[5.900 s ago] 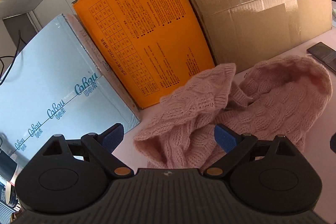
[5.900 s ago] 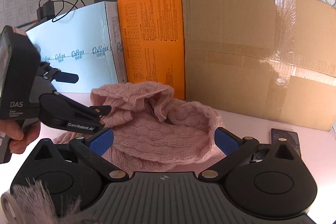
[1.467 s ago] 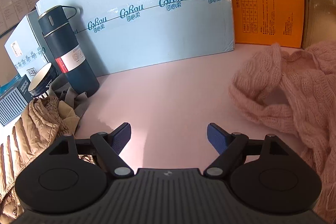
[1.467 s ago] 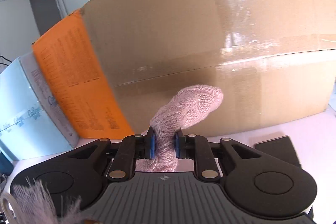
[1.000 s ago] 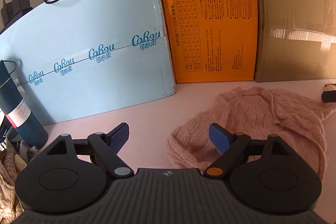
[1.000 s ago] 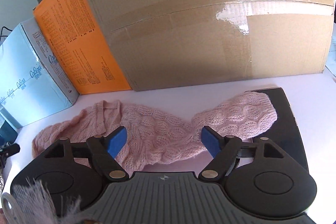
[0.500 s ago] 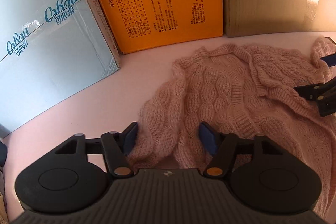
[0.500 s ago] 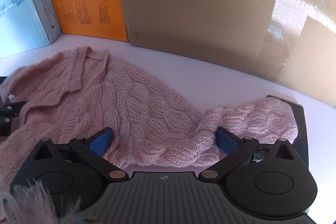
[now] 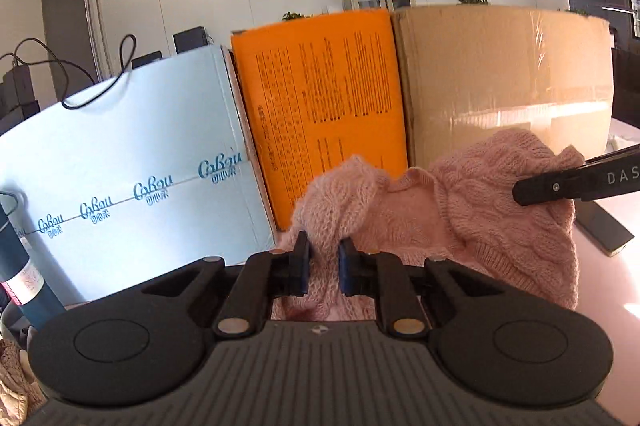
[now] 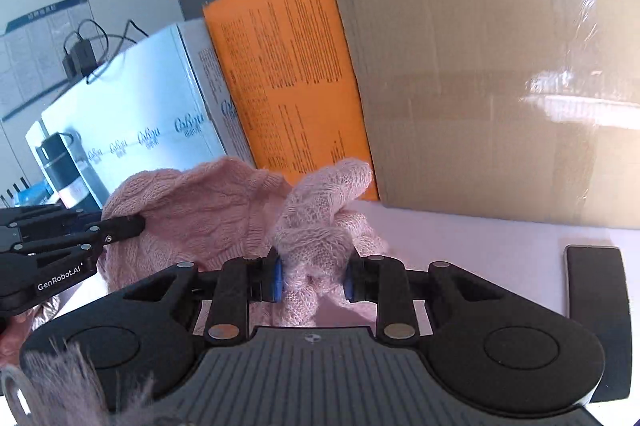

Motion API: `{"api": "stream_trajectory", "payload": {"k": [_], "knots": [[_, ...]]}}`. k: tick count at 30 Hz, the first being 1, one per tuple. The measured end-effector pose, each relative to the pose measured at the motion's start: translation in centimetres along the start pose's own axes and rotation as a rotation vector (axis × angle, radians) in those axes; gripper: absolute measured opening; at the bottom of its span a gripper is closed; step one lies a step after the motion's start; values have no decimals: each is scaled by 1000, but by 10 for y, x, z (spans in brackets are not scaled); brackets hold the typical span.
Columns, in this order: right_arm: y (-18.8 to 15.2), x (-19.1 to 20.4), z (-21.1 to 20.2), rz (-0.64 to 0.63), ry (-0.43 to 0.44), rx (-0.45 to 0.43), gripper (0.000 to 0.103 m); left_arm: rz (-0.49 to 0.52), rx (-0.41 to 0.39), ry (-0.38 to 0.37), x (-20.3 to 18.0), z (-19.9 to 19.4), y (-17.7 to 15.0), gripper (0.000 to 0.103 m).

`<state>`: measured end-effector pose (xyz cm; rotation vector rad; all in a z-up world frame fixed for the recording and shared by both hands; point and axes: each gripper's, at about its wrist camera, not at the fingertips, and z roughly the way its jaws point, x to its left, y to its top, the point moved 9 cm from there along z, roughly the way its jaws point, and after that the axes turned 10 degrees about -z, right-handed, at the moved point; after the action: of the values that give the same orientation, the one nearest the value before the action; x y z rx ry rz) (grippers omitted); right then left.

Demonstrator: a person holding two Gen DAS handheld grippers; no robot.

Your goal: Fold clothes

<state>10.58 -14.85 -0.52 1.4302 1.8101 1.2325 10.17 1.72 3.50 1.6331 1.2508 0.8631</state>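
Observation:
A pink cable-knit sweater (image 9: 500, 226) hangs bunched between the two grippers, lifted above the pink table (image 10: 480, 246). My left gripper (image 9: 323, 266) is shut on a fuzzy fold of the sweater, which sticks up between its blue pads. My right gripper (image 10: 314, 276) has a thick wad of the sweater (image 10: 208, 202) between its pads; its jaws are closing and press on the knit. In the right wrist view the left gripper (image 10: 136, 224) reaches in from the left at the sweater's edge. The lower part of the sweater is hidden behind the gripper bodies.
A light blue box (image 9: 120, 166), an orange box (image 9: 320, 106) and a large cardboard box (image 9: 500, 74) stand in a row at the back. A dark flat device (image 10: 596, 286) lies on the table at the right. A dark blue flask (image 9: 16, 266) stands far left.
Half a second ago both grippers stood open over the sweater lying spread on the table. Now both have closed on it and risen, pulling it up into a bunch.

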Motion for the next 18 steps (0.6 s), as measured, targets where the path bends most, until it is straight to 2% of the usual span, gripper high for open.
{"api": "stream_trajectory", "payload": {"k": [6, 10, 14, 18], "knots": [[31, 17, -106, 17, -15, -215, 24, -39, -226, -71, -17, -95, 38, 12], [61, 26, -170, 55, -9, -383, 25, -68, -401, -124, -26, -157, 78, 12], [93, 41, -240, 14, -13, -570, 25, -96, -549, -178, -31, -215, 115, 12], [112, 49, -314, -39, -9, -720, 25, -115, -686, -221, -33, -272, 147, 13]]}}
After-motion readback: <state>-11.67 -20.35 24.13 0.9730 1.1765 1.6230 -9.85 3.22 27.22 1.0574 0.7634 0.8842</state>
